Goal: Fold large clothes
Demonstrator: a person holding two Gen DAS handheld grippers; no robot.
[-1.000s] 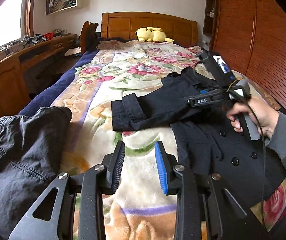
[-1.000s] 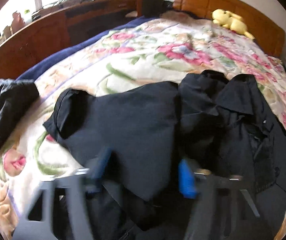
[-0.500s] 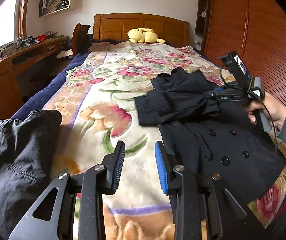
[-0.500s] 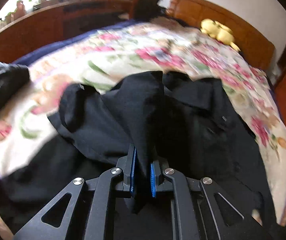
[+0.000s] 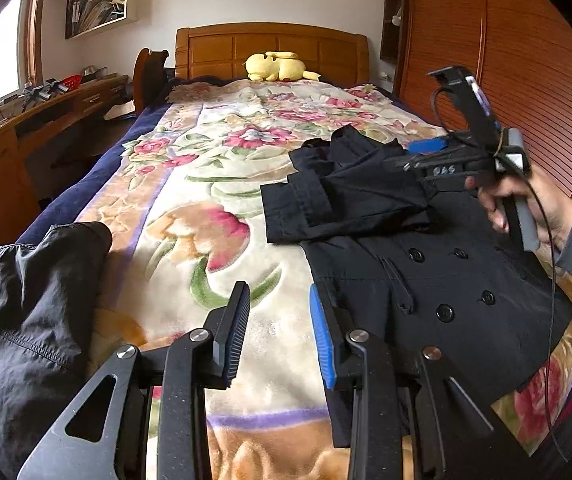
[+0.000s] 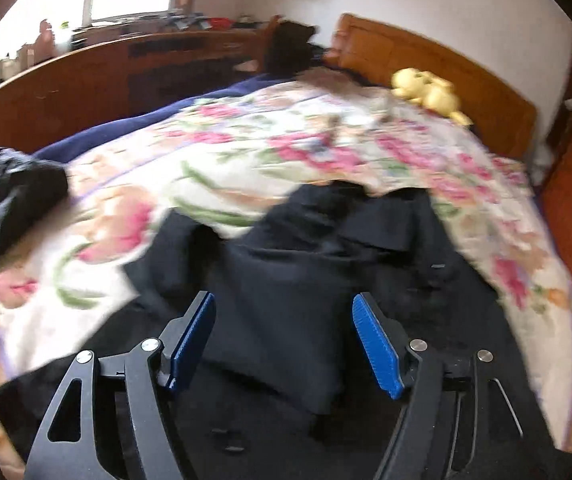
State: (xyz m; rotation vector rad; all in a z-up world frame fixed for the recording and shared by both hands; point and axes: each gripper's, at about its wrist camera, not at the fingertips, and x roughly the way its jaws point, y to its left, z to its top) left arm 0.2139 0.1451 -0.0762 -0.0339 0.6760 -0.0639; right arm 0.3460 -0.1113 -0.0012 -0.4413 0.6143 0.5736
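A black double-breasted coat (image 5: 426, 280) lies buttons up on the right half of the floral blanket (image 5: 206, 200). Its left sleeve (image 5: 346, 196) is folded across the chest, cuff toward the left. My right gripper (image 5: 418, 156), held by a hand in a grey sleeve, hovers above the coat's collar area. In the right wrist view its jaws (image 6: 283, 300) are opening wide; the sleeve (image 6: 278, 320) lies below them, free of the pads. My left gripper (image 5: 279, 292) hangs over the blanket by the coat's left edge, open by a narrow gap with nothing in it.
A dark grey jacket (image 5: 26, 312) is heaped at the bed's near left edge. A yellow plush toy (image 5: 276, 66) sits by the wooden headboard. A wooden desk (image 5: 6, 152) runs along the left, and a slatted wardrobe (image 5: 526, 80) stands close on the right.
The right gripper closed on the sleeve, carried it rightward over the coat's chest, then let it go and rose. The sleeve now lies folded. The left gripper stayed put.
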